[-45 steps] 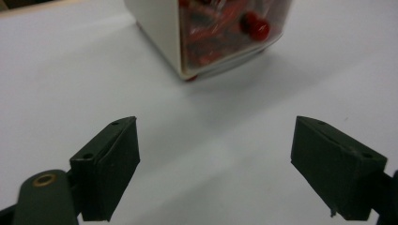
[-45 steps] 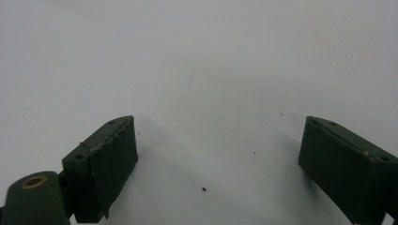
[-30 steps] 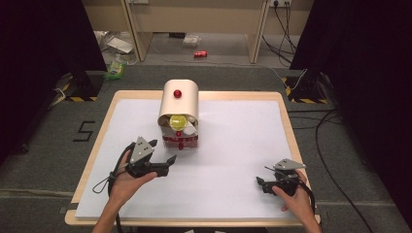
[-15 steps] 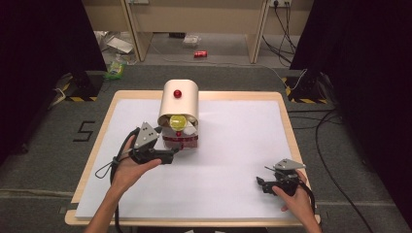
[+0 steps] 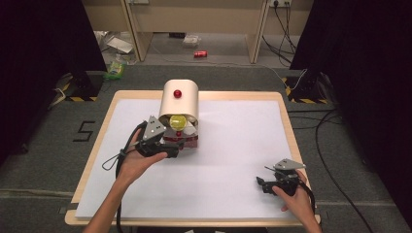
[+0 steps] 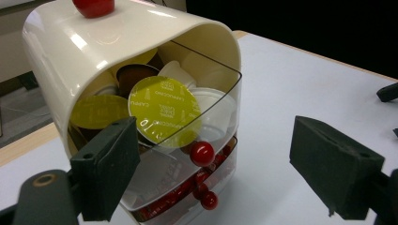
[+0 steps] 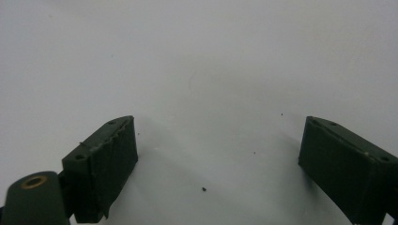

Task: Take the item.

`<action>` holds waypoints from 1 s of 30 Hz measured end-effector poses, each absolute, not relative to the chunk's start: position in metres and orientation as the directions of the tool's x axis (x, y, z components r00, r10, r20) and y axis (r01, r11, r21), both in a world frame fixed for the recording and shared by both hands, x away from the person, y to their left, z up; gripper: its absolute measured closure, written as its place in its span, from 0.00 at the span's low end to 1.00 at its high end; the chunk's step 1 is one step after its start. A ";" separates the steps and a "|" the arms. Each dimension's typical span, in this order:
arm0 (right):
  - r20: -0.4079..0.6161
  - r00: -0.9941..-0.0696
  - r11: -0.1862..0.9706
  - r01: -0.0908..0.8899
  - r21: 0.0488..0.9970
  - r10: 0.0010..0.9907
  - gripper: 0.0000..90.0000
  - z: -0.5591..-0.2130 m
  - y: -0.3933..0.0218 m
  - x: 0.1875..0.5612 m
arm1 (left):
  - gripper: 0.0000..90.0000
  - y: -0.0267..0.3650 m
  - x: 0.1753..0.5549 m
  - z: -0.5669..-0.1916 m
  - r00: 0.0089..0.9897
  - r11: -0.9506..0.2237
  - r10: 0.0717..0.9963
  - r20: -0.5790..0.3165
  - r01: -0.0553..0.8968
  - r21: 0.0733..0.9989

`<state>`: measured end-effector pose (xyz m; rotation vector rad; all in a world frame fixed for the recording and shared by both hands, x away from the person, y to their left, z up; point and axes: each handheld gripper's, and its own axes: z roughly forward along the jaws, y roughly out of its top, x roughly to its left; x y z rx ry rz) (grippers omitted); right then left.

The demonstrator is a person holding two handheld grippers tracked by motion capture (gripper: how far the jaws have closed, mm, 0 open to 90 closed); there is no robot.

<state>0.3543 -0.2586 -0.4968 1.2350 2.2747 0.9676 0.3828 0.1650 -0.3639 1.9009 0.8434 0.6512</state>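
Facing cream capsule dispenser at worktop far-centre, my left tongs gape wide just before its clear drawers; yellow-green capsule and red knob between jaws, untouched. My right tongs wide, empty, near right corner.

Red can on floor beyond table; green packet left; cables right.

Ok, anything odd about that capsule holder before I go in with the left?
Yes. The holder's top drawer looks overfilled: capsules are heaped at all angles, and the green-lidded capsule leans against the clear front, rising above its edge. The lower drawers' red knobs look normal. Nothing spilled on the table.
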 end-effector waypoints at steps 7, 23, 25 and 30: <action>-0.002 -0.544 0.378 0.580 0.721 0.839 0.14 -0.497 -0.259 0.354 | 0.18 0.165 0.397 -0.369 0.616 -0.342 0.784 0.085 0.313 0.886; -0.001 -0.543 0.378 0.582 0.721 0.840 0.14 -0.497 -0.259 0.354 | 0.17 0.164 0.390 -0.371 0.614 -0.338 0.785 0.082 0.313 0.888; -0.003 -0.544 0.379 0.580 0.721 0.839 0.14 -0.497 -0.259 0.354 | 0.17 0.165 0.388 -0.371 0.618 -0.340 0.782 0.081 0.314 0.887; -0.003 -0.545 0.379 0.580 0.721 0.839 0.14 -0.497 -0.259 0.354 | 0.17 0.165 0.382 -0.370 0.625 -0.342 0.778 0.072 0.324 0.882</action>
